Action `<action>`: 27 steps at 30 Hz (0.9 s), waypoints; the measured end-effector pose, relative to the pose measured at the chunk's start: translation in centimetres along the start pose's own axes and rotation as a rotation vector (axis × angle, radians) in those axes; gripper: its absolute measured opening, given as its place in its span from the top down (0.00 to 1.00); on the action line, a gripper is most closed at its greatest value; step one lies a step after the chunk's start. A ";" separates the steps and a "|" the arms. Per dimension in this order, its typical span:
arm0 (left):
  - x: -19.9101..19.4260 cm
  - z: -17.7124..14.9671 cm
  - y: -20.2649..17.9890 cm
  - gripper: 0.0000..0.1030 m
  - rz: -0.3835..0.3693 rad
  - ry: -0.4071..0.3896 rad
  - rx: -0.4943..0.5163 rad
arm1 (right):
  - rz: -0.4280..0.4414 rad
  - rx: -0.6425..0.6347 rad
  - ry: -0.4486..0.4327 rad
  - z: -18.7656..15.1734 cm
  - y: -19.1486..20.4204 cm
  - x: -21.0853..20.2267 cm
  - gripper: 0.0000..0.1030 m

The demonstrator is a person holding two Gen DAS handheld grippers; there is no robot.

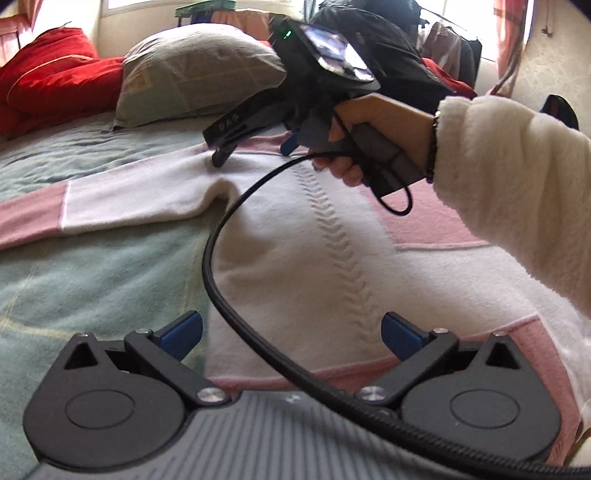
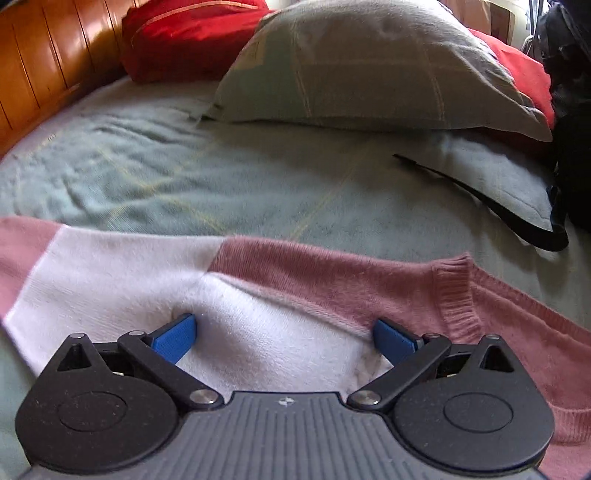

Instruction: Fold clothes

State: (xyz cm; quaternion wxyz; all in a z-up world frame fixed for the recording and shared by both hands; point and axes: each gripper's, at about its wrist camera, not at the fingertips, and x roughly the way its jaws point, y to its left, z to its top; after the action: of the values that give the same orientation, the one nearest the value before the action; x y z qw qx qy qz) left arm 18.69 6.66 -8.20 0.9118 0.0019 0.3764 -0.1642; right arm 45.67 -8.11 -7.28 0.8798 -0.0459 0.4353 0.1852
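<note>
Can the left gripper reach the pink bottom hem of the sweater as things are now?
Probably yes. The left gripper is open just above the sweater, whose pink hem lies between its fingers; only the black cable crosses nearby.

A bedroom in a home. A bed covered by a pale green blanket [image 2: 229, 184] carries a grey-green pillow [image 2: 373, 66] and red cushions [image 2: 192, 33] against a wooden headboard [image 2: 55, 66]. Curtained windows [image 1: 513, 33] and hanging clothes [image 1: 450, 44] appear behind. A pink-and-white sweater [image 1: 314, 240] lies spread on the blanket.
</note>
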 end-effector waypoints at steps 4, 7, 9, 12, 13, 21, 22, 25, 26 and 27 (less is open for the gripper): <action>-0.3 0.1 -1.7 0.01 -0.026 -0.011 0.052 | -0.049 0.018 -0.063 -0.3 -3.2 -4.2 0.00; -0.5 0.1 -3.1 0.01 -0.043 -0.018 0.095 | -0.126 0.060 -0.100 -1.1 -6.7 -7.8 0.00; -0.7 0.1 -4.1 0.01 -0.061 -0.021 0.125 | -0.179 0.097 -0.116 -2.0 -9.4 -10.2 0.00; -0.8 0.0 -5.6 0.01 -0.090 -0.024 0.168 | -0.240 0.181 -0.136 -4.1 -13.5 -13.8 0.00; -0.8 -0.1 -5.9 0.01 -0.098 -0.025 0.179 | -0.247 0.215 -0.141 -5.0 -14.8 -14.9 0.00; 0.1 -0.8 -7.1 0.01 -0.099 0.006 0.205 | -0.198 0.455 -0.116 -12.8 -22.3 -19.3 0.00; 0.3 -0.8 -7.1 0.01 -0.095 0.011 0.204 | -0.189 0.476 -0.109 -13.6 -23.0 -19.2 0.00; 0.9 -1.0 -7.0 0.01 -0.085 0.025 0.201 | -0.179 0.524 -0.092 -15.4 -24.5 -18.2 0.00; 1.1 -1.0 -6.9 0.01 -0.084 0.028 0.199 | -0.179 0.533 -0.091 -15.8 -24.9 -17.7 0.00; 1.2 -1.0 -6.9 0.01 -0.087 0.027 0.196 | -0.186 0.539 -0.093 -16.0 -25.3 -17.2 0.00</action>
State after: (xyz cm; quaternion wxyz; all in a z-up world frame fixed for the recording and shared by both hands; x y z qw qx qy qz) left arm 16.70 -0.07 -8.95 0.8941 0.0770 0.3706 -0.2395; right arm 33.45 -40.33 -5.74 0.8926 0.1583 0.4218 -0.0169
